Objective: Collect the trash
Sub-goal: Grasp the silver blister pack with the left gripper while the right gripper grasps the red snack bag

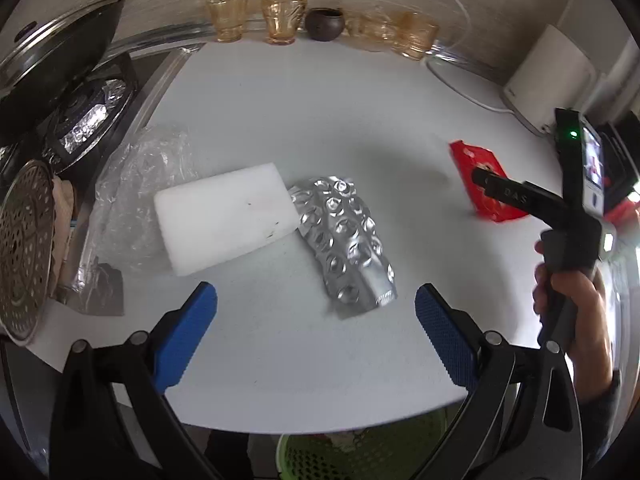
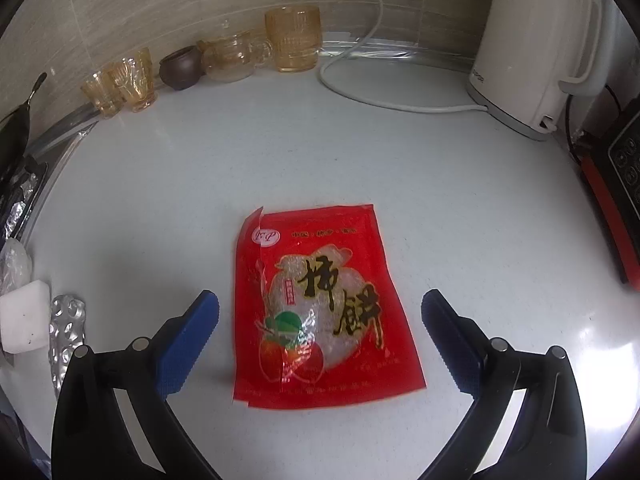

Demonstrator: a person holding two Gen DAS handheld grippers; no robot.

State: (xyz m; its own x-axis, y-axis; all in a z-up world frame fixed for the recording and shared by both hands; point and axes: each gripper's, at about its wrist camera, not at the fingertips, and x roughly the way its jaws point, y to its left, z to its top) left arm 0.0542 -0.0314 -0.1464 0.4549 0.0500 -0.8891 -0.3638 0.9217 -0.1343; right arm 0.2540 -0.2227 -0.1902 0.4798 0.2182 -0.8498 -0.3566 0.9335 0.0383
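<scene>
A silver foil blister sheet (image 1: 344,240) lies flat on the white counter, just ahead of my left gripper (image 1: 316,304), which is open above the counter with nothing between its blue pads. A white foam block (image 1: 224,216) lies beside the foil, partly on crumpled clear plastic (image 1: 136,192). A red snack wrapper (image 2: 320,308) lies flat between the wide-open fingers of my right gripper (image 2: 320,312), which hovers over it without touching. From the left wrist view the wrapper (image 1: 468,160) is at the right, under the right gripper's finger (image 1: 500,192), held by a hand (image 1: 576,300).
Amber glass cups (image 2: 292,40) and a small dark pot (image 2: 180,68) line the back wall. A white kettle (image 2: 532,48) with its cord stands back right, a red-edged appliance (image 2: 616,216) at the right. A stove with a lidded pan (image 1: 56,76) is at the left. A green basket (image 1: 360,452) sits below the counter's front edge.
</scene>
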